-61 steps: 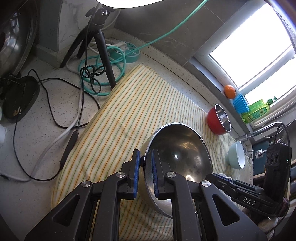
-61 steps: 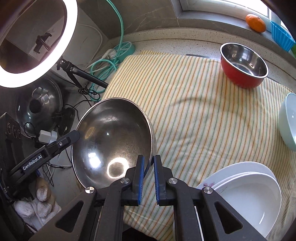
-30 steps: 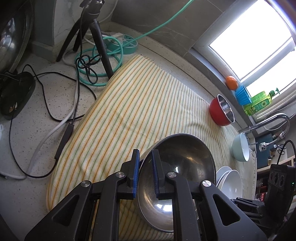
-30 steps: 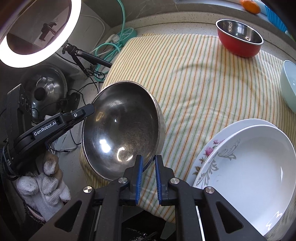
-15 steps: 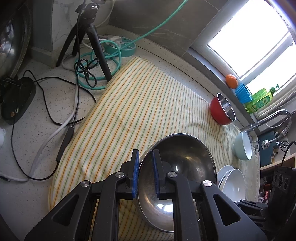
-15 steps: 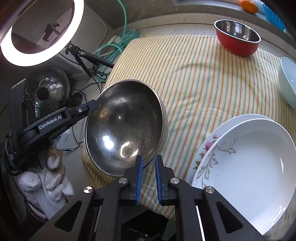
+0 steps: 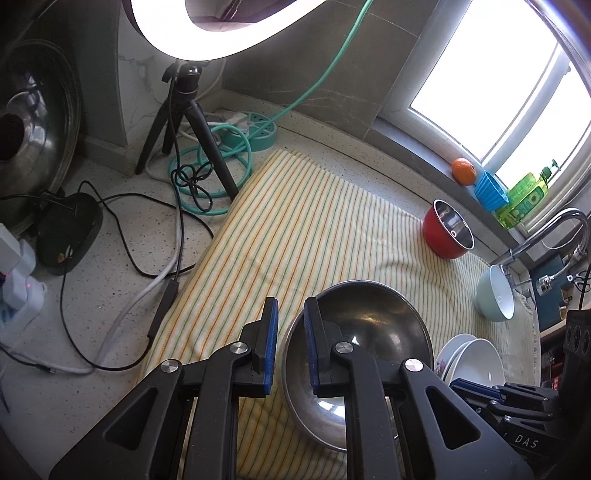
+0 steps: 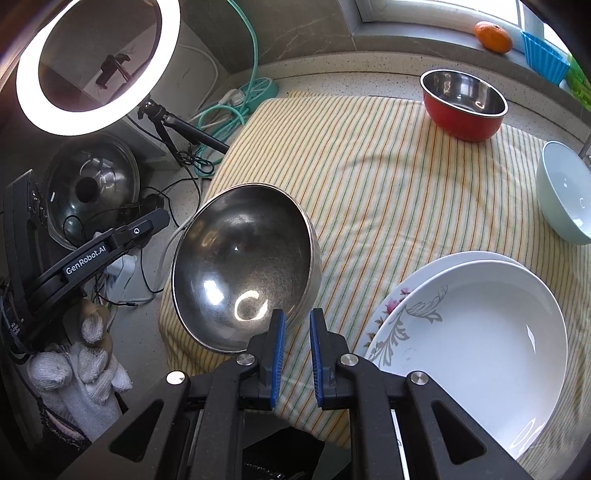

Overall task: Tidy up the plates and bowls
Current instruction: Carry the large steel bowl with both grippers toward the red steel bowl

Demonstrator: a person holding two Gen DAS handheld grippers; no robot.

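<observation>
I have both sets of fingers clamped on the rim of the big steel bowl [image 8: 242,266]: the left gripper [image 7: 290,350] pinches the rim with one blue pad inside the bowl and one outside, and the right gripper [image 8: 294,356] pinches the near edge of the same bowl, so it hangs tilted between my two hands over the near corner of the striped cloth [image 8: 369,177]. Compared with two seconds ago the bowl sits lower and further right of the left fingers in that view, and more of the bench [image 7: 110,236] and its tangle of cables shows ahead of them; the ring light [image 7: 221,33], then only a sliver at the top edge, now fills the top of the left view. From the right wrist, the stacked white plates [image 8: 472,332] just right of the fingers look larger and closer than before, the flowered one peeking from under the plain one. The bowl's tilt has changed little over the last half second. Ahead of the right fingers, across the cloth, the red bowl [image 8: 463,105] stands upright, and the pale blue bowl [image 8: 565,199] sits at the far right, both where they were. A white-gloved hand [image 8: 74,365] holds the left gripper at the lower left of the right view.
</observation>
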